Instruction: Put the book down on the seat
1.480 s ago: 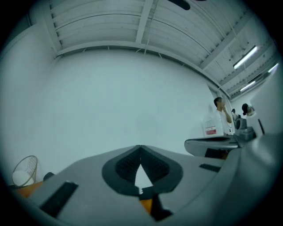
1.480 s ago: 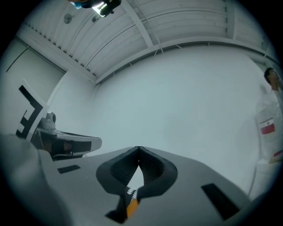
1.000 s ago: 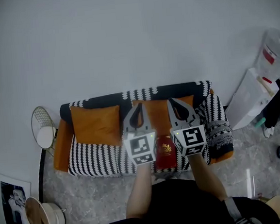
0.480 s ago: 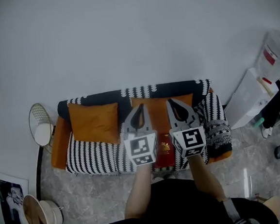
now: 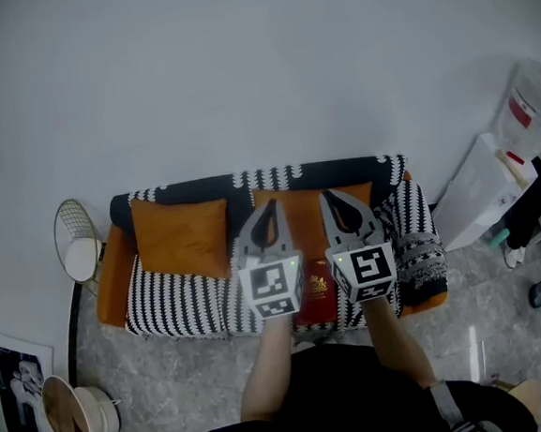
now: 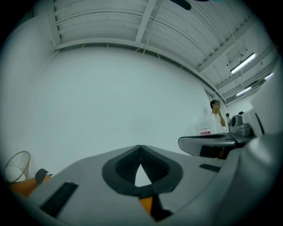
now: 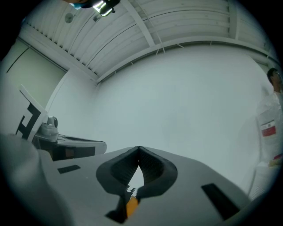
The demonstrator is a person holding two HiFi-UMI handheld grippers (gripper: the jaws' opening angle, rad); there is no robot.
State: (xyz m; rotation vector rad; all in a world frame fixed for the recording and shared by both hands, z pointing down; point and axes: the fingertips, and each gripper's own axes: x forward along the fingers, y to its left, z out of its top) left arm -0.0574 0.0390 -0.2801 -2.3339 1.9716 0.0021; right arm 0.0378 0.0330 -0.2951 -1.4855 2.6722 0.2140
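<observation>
The left gripper (image 6: 140,147) and right gripper (image 7: 139,148) have fingers (image 6: 125,164) pressed together, empty.

The red book (image 5: 318,289), gold emblem on its cover, lies flat on the black-and-white striped seat (image 5: 180,308), near its front edge.

No legible lettering on the book (image 5: 321,302) or elsewhere.

The sofa (image 5: 179,303) is covered in woven black-and-white cloth, its 2 cushions (image 5: 180,237) in matt orange fabric. The book (image 5: 319,295) on the sofa is bound in smooth red. A basket (image 5: 76,246) beside the sofa is formed of wire.
</observation>
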